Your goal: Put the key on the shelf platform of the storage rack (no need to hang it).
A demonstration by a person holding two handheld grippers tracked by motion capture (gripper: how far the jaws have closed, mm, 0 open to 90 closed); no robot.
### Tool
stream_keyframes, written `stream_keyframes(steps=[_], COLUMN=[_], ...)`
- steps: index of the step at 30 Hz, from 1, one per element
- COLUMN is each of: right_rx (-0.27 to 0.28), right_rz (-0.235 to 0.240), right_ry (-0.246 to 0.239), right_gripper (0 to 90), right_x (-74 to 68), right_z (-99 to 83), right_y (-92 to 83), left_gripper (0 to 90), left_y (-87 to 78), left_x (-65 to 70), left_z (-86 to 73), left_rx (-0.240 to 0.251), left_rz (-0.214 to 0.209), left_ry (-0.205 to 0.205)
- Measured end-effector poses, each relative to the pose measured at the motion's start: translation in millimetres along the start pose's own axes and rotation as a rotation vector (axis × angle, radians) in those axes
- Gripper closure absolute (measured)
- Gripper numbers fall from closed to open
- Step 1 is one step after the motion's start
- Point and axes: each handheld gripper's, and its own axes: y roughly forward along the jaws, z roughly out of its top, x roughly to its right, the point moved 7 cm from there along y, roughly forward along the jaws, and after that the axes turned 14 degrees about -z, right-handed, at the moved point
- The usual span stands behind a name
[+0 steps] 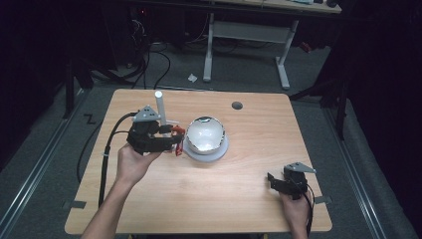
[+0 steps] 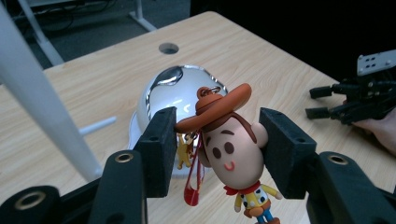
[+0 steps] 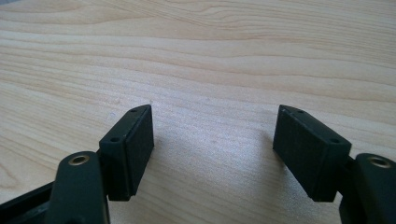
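Left gripper (image 2: 215, 140) clenches the big-headed plastic cowboy figurine keychain with brown hat (image 2: 231, 149) by the head, raised beside the shiny silver dome on a white dish (image 1: 205, 134), evidently to carry it there. Right gripper (image 3: 214, 149) rests released and empty on the pale wooden table (image 1: 239, 194).

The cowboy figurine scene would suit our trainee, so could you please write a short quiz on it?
1. True or false: the left hand-held gripper is shut on the cowboy figurine.
2. Which thing lies just beyond the figurine in the left gripper view? A) a shiny white dome on a round base B) a blue mug C) a book
3. How do the jaws of the right hand-held gripper stand?

Key: 1. True, the pads press on its head. 2. A. 3. Open, with nothing but bare wooden table between them.
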Motion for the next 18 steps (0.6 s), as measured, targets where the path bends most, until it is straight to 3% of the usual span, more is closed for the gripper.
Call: stream_keyframes(steps=[5,18], right_rx=[0.001,0.0], right_rz=[0.0,-0.002], right_ry=[-0.001,0.0], right_gripper=[29.3,29.4], right_x=[0.1,0.0], right_z=[0.0,0.0], right_y=[0.1,0.0], left_gripper=[49.0,48.9], left_y=[8.1,34.9], left_x=[0.3,-2.8], left_z=[10.8,26.8], left_rx=[-0.004,-0.009], left_rz=[-0.003,-0.033], left_ry=[0.019,0.021])
